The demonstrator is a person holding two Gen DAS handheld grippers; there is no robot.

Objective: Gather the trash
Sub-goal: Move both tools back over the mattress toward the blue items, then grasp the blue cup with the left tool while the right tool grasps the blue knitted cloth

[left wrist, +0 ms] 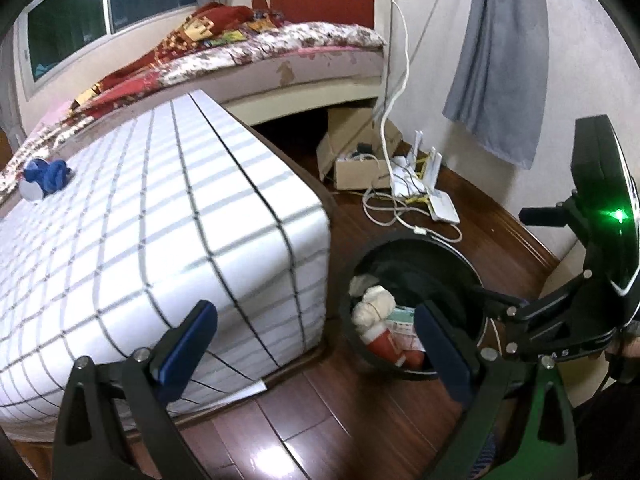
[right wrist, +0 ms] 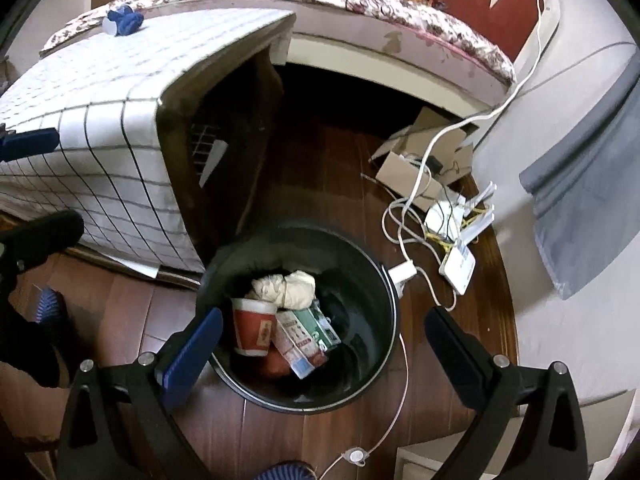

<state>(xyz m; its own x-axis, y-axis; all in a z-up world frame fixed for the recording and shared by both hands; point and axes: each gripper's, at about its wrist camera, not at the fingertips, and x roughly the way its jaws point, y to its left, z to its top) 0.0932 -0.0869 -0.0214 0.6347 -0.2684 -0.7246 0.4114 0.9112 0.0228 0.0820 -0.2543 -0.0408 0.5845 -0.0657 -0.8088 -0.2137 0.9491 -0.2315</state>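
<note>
While your right gripper (right wrist: 320,344) hangs spread and empty over the black bin (right wrist: 372,376), the red cup (right wrist: 254,330), carton (right wrist: 304,336) and crumpled paper (right wrist: 286,288) lie inside; your left gripper (left wrist: 316,344) gapes empty beside the checkered box (left wrist: 160,220).

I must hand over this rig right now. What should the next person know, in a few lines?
Left hand-held gripper: open, empty, beside the checked white table cover.
Right hand-held gripper: open, empty, above the round black bin.
Done: red paper cup, green-white carton and crumpled beige wad lie in the bin.
Left: blue-and-white crumpled item on the cover's far side looks like trash.
</note>
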